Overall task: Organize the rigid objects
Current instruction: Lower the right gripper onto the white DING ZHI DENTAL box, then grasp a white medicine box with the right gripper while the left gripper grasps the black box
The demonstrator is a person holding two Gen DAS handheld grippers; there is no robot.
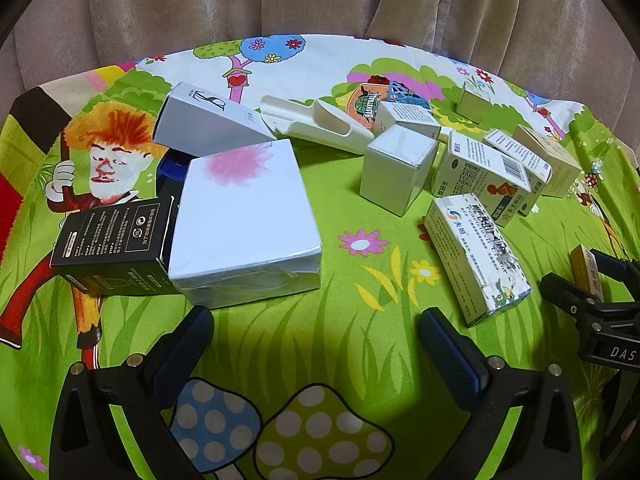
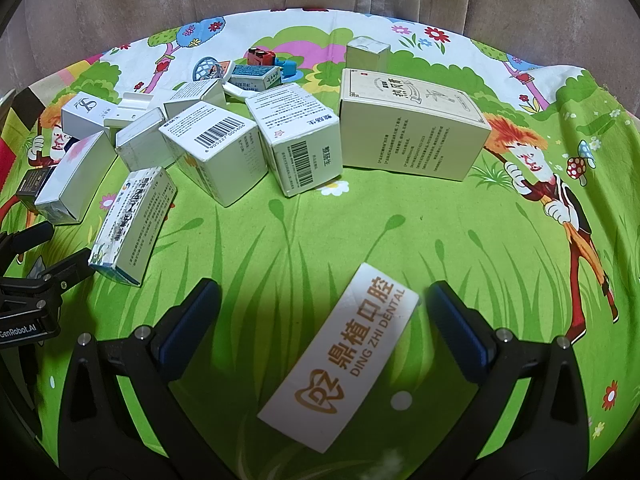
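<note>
R gripper point(image 2: 320, 312): jaws wide apart, nothing clamped. Dental box point(image 2: 340, 356) (white, orange "DING ZHI DENTAL") lies flat on the green cartoon cloth point(image 2: 360, 232) between the two fingers, nearer the R finger; top corner just beside the R pad point(image 2: 460, 340), can't tell if touching. Long axis diagonal, near-left to far-right; far end points toward the big beige box point(image 2: 412, 128).

L gripper point(image 1: 316, 332): jaws also wide apart, empty, over bare cloth. White box w/ pink blotch point(image 1: 244, 220) just ahead-left of the L finger tip. Black box point(image 1: 112, 244) butts its left side. Worn blue-white med box point(image 1: 476, 252) ahead-right, long axis running near-right to far-left.

Cluster of small white cartons point(image 2: 224, 148) sits mid-cloth, well apart from the dental box.
</note>
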